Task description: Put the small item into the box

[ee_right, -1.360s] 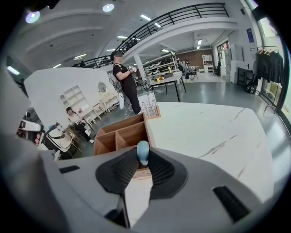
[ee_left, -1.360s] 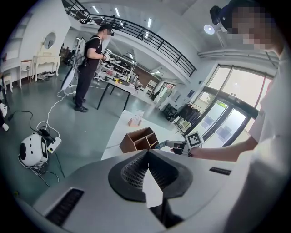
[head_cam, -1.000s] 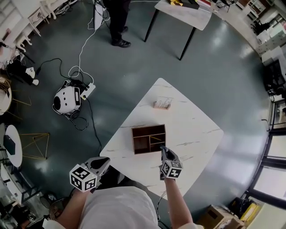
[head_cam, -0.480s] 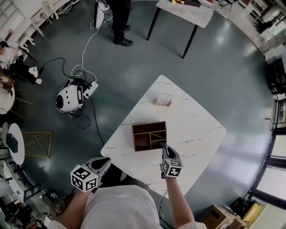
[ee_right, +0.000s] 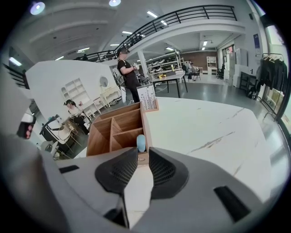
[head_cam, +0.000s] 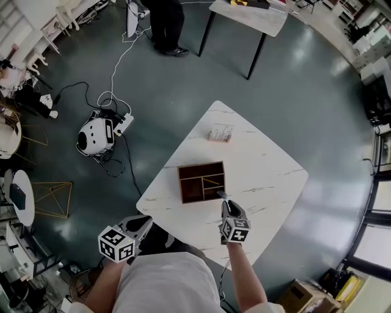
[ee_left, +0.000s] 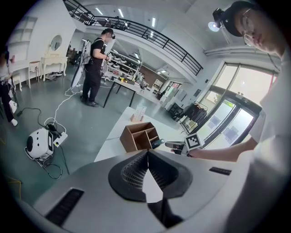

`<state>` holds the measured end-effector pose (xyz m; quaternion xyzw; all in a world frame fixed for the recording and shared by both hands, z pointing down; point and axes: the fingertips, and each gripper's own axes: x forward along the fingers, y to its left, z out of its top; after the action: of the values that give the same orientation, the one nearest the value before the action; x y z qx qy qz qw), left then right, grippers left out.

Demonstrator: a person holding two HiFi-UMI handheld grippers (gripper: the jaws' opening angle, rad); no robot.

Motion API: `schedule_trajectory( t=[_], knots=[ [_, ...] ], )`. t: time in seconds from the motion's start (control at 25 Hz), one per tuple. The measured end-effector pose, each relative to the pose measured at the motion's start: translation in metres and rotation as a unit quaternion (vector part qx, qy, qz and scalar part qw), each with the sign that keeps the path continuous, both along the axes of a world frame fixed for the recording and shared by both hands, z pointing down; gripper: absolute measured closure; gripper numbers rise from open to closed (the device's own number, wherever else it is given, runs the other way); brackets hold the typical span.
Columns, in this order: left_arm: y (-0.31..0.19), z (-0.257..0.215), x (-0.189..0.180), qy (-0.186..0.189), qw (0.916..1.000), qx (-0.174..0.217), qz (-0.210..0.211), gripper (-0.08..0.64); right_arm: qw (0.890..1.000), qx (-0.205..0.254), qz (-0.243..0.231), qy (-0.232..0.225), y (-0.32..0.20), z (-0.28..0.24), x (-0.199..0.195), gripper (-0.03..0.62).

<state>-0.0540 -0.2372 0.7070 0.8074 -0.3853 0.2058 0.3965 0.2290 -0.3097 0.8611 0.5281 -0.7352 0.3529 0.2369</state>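
Note:
A brown wooden box (head_cam: 201,181) with several compartments stands open-topped on the white marble table (head_cam: 263,177). My right gripper (head_cam: 221,197) is at the box's near right corner, shut on the small item (ee_right: 141,142), a short piece with a pale blue tip. In the right gripper view the item's tip sits just short of the box (ee_right: 119,129), in front of its nearest compartment. My left gripper (head_cam: 144,220) hangs off the table's near left edge, close to my body; its jaws (ee_left: 147,154) are shut with nothing between them. From there the box (ee_left: 138,136) shows ahead.
A small holder with white cards (head_cam: 220,133) stands on the table's far side. On the floor to the left lie a white device (head_cam: 95,134) and cables. A second table (head_cam: 250,15) and a standing person (head_cam: 164,24) are far off.
The head view has shifted slightly. My right gripper keeps its place at the box's near right corner with the item in it; the left gripper has hardly moved.

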Motion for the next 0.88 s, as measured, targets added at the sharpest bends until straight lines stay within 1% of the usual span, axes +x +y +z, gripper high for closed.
schedule_trajectory(
  t=[0.16, 0.44, 0.56, 0.76, 0.88],
  knots=[
    [0.006, -0.001, 0.004, 0.004, 1.0, 0.005, 0.003, 0.546, 1.0, 0.007, 0.002, 0.004, 0.01, -0.007, 0.006, 0.505],
    [0.017, -0.012, -0.002, 0.014, 0.9995, 0.025, 0.013, 0.546, 0.999, 0.03, 0.011, 0.008, 0.038, -0.03, 0.005, 0.546],
    [0.029, -0.014, -0.011, 0.022, 0.9991, 0.032, 0.018, 0.546, 0.999, 0.045, 0.011, 0.018, 0.054, -0.045, 0.0, 0.555],
    [0.055, -0.016, -0.032, 0.035, 0.9982, 0.04, 0.028, 0.546, 0.997, 0.067, 0.004, 0.03, 0.086, -0.073, -0.021, 0.563],
    [0.077, -0.014, -0.048, 0.033, 0.998, 0.042, 0.034, 0.546, 0.995, 0.091, -0.005, 0.041, 0.108, -0.093, -0.033, 0.566]
  ],
)
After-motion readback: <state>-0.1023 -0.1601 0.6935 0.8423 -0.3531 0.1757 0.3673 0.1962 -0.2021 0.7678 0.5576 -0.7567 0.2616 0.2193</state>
